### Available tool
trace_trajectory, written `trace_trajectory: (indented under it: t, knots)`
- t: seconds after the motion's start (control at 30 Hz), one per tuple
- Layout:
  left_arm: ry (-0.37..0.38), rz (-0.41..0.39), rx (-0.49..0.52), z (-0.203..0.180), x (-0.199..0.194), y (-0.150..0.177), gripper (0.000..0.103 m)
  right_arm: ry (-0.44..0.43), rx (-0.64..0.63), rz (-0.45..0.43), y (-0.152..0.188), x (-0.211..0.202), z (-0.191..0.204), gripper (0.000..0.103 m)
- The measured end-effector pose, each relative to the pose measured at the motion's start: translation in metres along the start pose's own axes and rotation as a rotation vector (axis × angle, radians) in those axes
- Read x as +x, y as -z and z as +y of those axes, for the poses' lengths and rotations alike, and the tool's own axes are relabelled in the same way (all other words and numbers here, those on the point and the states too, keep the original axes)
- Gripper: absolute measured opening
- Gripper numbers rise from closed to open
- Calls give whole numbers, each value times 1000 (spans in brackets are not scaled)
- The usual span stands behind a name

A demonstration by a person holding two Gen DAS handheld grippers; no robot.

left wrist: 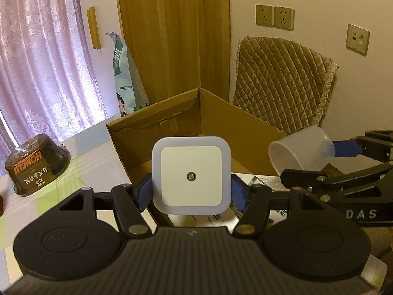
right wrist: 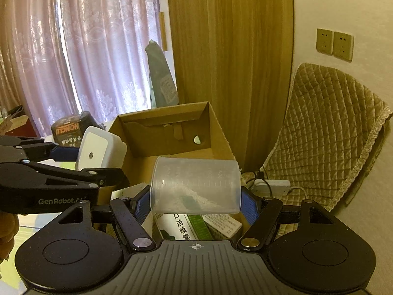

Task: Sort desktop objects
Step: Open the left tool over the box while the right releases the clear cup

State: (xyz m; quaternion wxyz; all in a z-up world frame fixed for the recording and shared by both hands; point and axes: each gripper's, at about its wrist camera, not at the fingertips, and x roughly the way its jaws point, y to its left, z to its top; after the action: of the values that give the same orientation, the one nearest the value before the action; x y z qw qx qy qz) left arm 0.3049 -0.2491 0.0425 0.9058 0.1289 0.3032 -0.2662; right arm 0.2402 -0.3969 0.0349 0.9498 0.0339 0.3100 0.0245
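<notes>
Cardboard box [left wrist: 235, 132] sits open on the tabletop [left wrist: 81, 162], already holding packets near its front wall. Both loads hang above that near edge.

Measuring cup [right wrist: 195, 186]: clamped sideways in the right claw [right wrist: 195, 202], mouth to the left. Thin, smooth plastic; the wall may flex and slip, and on release it will probably roll.

Night light [left wrist: 191, 175]: pinched by its two side edges in the left claw [left wrist: 191, 191], face toward the camera. Narrow hold; may twist out.

Claws are close together. Risk of collision if both lower at once; a drop short of the rim lands outside the box.
</notes>
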Motion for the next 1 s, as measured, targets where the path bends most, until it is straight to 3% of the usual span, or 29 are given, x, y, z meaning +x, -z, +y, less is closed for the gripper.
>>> trace_trajectory:
  t: [0.47,0.5,0.53,0.57,1.0]
  knots:
    - [1,-4,-4,5,23,-3,61,2,-3,5,1,10,-2,72]
    - [-5,-9,-3,5,23,-3,64,2,-3,5,0,10,-2,72]
    - [-17,-16,2,5,22,-3,78,4,-2,4,0,10,-3,72]
    - [-30,-27,5,5,21,-2,82,4,-2,3,0,10,-3,72]
    - [-50,-35,-19,21,0,7,80,-5,-10,-5,-4,8,4,72]
